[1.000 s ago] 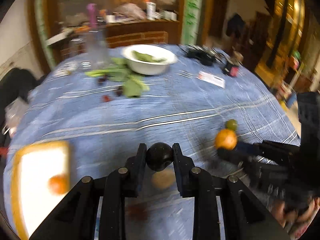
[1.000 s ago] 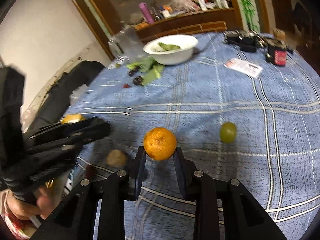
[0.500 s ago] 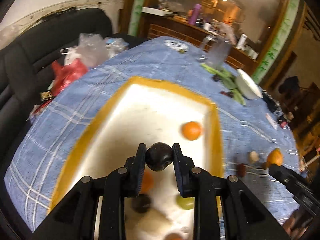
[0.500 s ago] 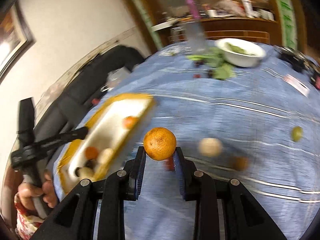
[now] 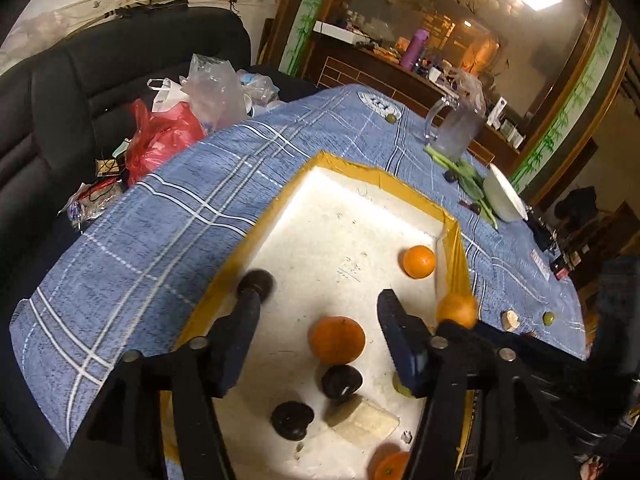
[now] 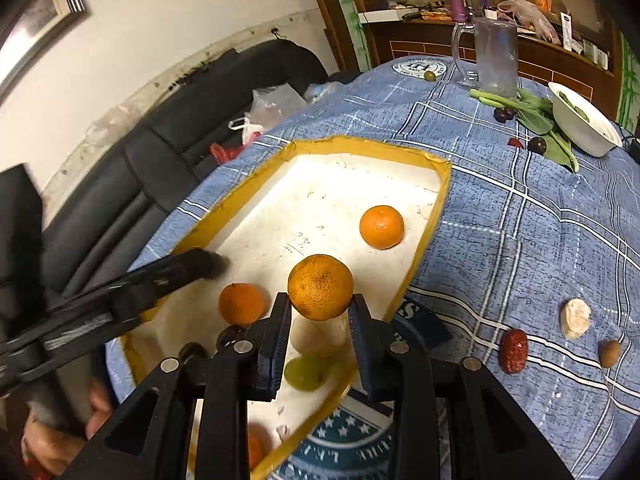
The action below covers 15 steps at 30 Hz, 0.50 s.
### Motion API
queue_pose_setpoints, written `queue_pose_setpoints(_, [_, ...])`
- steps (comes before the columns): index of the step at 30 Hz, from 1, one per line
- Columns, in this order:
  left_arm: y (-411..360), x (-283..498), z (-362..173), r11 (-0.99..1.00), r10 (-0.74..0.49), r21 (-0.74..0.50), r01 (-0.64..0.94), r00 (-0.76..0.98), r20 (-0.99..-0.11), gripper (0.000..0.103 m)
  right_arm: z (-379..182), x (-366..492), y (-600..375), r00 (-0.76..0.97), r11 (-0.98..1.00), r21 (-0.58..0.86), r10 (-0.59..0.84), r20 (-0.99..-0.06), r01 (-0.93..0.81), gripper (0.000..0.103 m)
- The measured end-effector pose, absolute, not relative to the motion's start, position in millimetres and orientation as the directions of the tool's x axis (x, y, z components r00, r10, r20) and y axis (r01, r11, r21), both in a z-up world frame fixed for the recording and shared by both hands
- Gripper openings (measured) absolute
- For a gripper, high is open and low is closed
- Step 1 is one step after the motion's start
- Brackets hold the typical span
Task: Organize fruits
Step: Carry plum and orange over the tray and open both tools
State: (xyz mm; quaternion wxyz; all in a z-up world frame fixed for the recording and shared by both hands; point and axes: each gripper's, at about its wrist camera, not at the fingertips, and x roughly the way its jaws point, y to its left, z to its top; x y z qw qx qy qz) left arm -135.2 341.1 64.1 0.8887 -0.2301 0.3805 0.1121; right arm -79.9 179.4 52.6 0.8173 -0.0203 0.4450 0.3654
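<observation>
Your right gripper (image 6: 320,316) is clenched on a rough-skinned orange (image 6: 320,287), holding it above the near corner of the white foam tray with the yellow taped rim (image 6: 434,216). Your left gripper (image 5: 320,304) hangs over the same tray with its jaws spread wide, and a dark round plum (image 5: 256,282) sits blurred at the tip of its left finger; you cannot tell whether it touches.

Inside the tray lie a smooth mandarin (image 6: 381,227) near the far wall, a second mandarin (image 6: 242,304) close to you, two dark plums (image 5: 341,382), a pale green grape (image 6: 303,372) and a cream-coloured chunk (image 5: 366,420). Your left gripper reaches across the tray's left side.

The tray rests on a blue plaid tablecloth (image 6: 520,220). Out on the cloth, well apart from the tray, lie a red date (image 6: 514,350), a pale broken chunk (image 6: 575,317) and a small olive-brown fruit (image 6: 610,353). Farther back stand a clear glass mug (image 6: 494,56), green leafy stalks (image 6: 532,114) and a white bowl (image 6: 584,120). A black sofa (image 5: 100,92) with plastic bags (image 5: 192,108) flanks the table.

Only the left view shows the two plums clearly; only the right view shows the date.
</observation>
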Motion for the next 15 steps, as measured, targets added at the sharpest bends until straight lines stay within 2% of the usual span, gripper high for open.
queue_pose_setpoints(2, [343,-139,69,0.869,0.026,-0.326,-0.373,0.692,-0.722,0.066,50,-78,183,0.342,0.744,0.289,0.568,-0.749,-0.603,0.036])
queue_pose_setpoints(4, [344,-143,72,0.867,0.03,-0.33,-0.373,0.7,-0.714,0.068,51,-77,184,0.353,0.753,0.286,0.562,-0.748,-0.593,0.049])
queue_pose_setpoints(6, [345,-149,76,0.864,0.024,-0.342,-0.369,0.709,-0.705,0.071,55,-79,183,0.363,0.755,0.288,0.566,-0.74,-0.59,0.056])
queue_pose_setpoints(9, [343,-154,81,0.864,0.012,-0.355,-0.358,0.718,-0.696,0.072,66,-89,175,0.392,0.762,0.271,0.562,-0.728,-0.588,0.057])
queue_pose_setpoints(12, [333,-158,87,0.875,-0.009,-0.358,-0.327,0.728,-0.686,0.072,78,-98,155,0.433,0.78,0.272,0.56,-0.707,-0.564,0.066])
queue_pose_setpoints(15, [316,-159,97,0.895,-0.036,-0.353,-0.272,0.745,-0.666,0.075,86,-107,127,0.475,0.804,0.299,0.558,-0.681,-0.515,0.069])
